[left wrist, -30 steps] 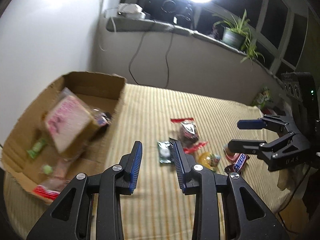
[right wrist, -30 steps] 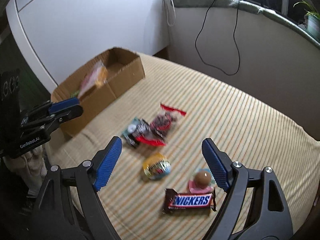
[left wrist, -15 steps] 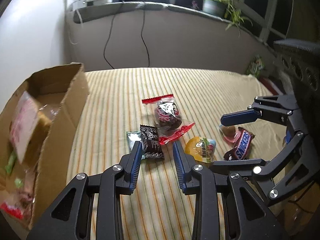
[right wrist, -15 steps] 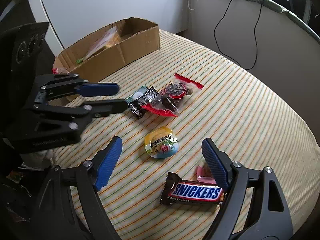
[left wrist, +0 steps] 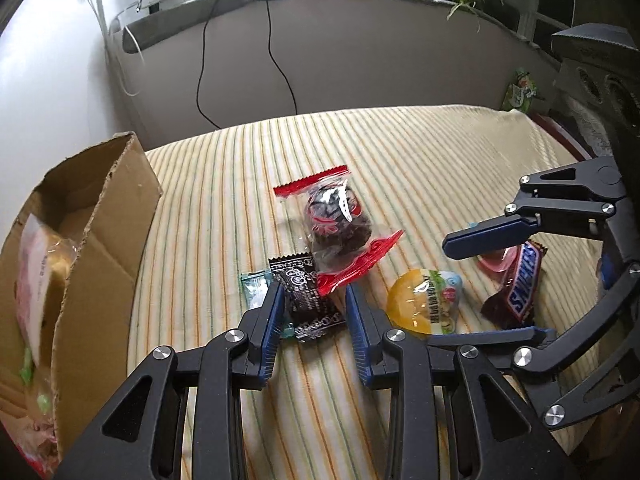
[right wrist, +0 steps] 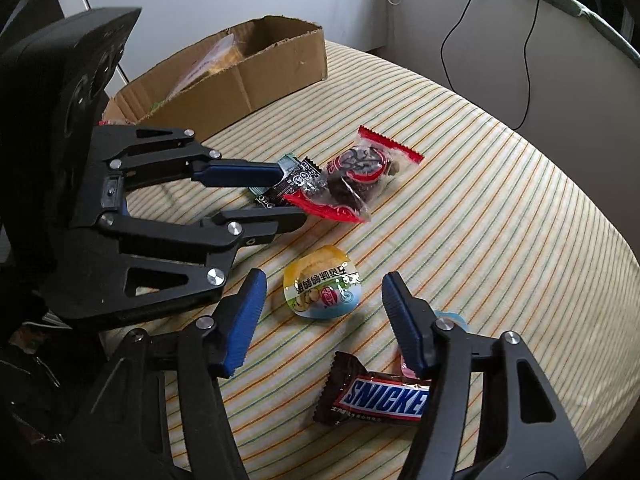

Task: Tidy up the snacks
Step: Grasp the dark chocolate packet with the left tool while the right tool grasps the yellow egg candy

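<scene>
Loose snacks lie on the striped tablecloth (left wrist: 400, 152). My left gripper (left wrist: 314, 300) points down with its blue pads on either side of a black sachet (left wrist: 308, 296), not pressing it; its left finger overlaps a teal packet (left wrist: 254, 288). A clear red-edged packet (left wrist: 336, 224) lies on the sachet's far end. My right gripper (right wrist: 323, 280) is closing around a yellow jelly cup (right wrist: 322, 288), with gaps still on both sides. Under its right finger lie a Snickers bar (right wrist: 380, 398) and a mostly hidden pink cup (left wrist: 496, 262). The cardboard box (left wrist: 108, 240) stands at the left with snacks inside.
The two grippers are close together, the left gripper (right wrist: 288, 196) just beyond the jelly cup. A low wall (left wrist: 360, 52) with hanging cables runs behind the table, plants on its ledge. A green bag (left wrist: 522, 88) stands at the far right. The cloth's rounded edge falls away on the right.
My left gripper swung from over the box to the snack pile and sank around the black sachet. My right gripper dropped lower and its jaws narrowed around the jelly cup.
</scene>
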Tool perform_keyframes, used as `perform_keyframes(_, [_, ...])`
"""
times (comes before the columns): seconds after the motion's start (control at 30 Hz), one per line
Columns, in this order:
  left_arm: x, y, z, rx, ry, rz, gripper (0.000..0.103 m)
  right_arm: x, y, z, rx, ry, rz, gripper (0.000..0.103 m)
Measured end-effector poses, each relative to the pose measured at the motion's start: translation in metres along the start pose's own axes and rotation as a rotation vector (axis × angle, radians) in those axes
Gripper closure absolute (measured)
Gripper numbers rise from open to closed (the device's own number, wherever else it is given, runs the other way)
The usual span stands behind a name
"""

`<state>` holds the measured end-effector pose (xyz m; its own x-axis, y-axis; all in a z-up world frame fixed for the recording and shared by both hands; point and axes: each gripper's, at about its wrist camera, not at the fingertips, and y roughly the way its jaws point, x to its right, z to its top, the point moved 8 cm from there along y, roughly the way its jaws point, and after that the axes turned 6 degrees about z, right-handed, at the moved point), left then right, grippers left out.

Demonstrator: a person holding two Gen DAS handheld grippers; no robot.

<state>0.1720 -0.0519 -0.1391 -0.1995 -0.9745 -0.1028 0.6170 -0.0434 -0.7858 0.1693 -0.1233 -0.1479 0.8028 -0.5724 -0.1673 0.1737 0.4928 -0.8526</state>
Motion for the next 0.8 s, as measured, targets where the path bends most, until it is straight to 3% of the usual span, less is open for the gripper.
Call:
perform_keyframes(0.2, [0.001, 0.005, 0.004, 0.002, 0.007, 0.010, 0.073, 0.001, 0.008, 0.002, -0.018, -0.014, -0.005, 0.051])
perform_keyframes(0.33, [0.002, 0.006, 0.003, 0.012, 0.029, 0.030, 0.082, 0.001, 0.014, 0.003, -0.035, -0.025, -0.004, 0.057])
perform_keyframes(0.47, [0.003, 0.006, 0.003, 0.017, 0.045, 0.032, 0.082, 0.000, 0.017, 0.005, -0.045, -0.050, -0.021, 0.063])
perform_keyframes(0.8, [0.012, -0.001, -0.005, 0.015, 0.033, -0.047, 0.082, 0.007, 0.007, 0.002, -0.036, -0.028, -0.038, 0.065])
